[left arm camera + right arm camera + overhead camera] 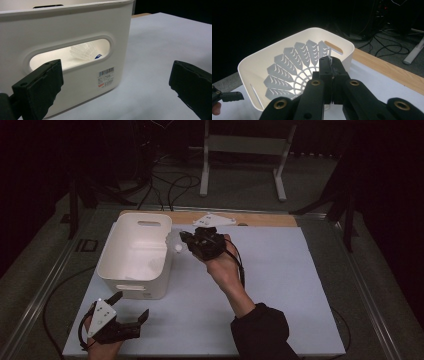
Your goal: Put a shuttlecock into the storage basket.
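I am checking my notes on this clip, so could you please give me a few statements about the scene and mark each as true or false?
1. The right gripper is shut on a shuttlecock. True.
2. The left gripper is closed on the bin's handle slot. False: its jaws stand wide apart, near the white bin but not touching it.
3. Another shuttlecock in the bin shows through the handle slot in the left gripper view. True.
4. The bin lies tipped on its side. False: it stands upright on the white table mat.
5. The held shuttlecock rests on the bin's floor. False: it is held by the bin's rim.
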Demonstrator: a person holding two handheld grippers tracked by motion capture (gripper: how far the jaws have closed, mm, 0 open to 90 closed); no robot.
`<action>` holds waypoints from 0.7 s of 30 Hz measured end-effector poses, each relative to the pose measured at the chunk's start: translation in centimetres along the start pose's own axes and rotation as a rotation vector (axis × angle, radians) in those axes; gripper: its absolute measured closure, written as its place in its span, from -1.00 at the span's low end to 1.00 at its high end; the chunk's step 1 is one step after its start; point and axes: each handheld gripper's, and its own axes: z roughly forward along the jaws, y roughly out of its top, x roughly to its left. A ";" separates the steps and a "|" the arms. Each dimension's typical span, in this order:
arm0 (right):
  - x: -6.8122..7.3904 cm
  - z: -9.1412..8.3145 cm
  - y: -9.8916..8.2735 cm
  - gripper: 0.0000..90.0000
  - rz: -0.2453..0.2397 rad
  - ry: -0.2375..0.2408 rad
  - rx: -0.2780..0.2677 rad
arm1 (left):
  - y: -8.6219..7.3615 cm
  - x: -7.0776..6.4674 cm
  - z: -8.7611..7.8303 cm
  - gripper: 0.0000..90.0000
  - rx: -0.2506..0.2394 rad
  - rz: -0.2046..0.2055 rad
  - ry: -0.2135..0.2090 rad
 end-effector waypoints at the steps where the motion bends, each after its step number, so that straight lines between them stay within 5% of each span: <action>1: 0.0 0.0 0.0 0.98 0.003 -0.001 0.000 | 0.0 0.0 0.0 -1.00 0.001 0.000 0.000; 21: -0.4 0.3 1.1 0.98 -0.013 0.025 0.018 | 0.0 0.1 0.0 -1.00 0.001 0.001 0.001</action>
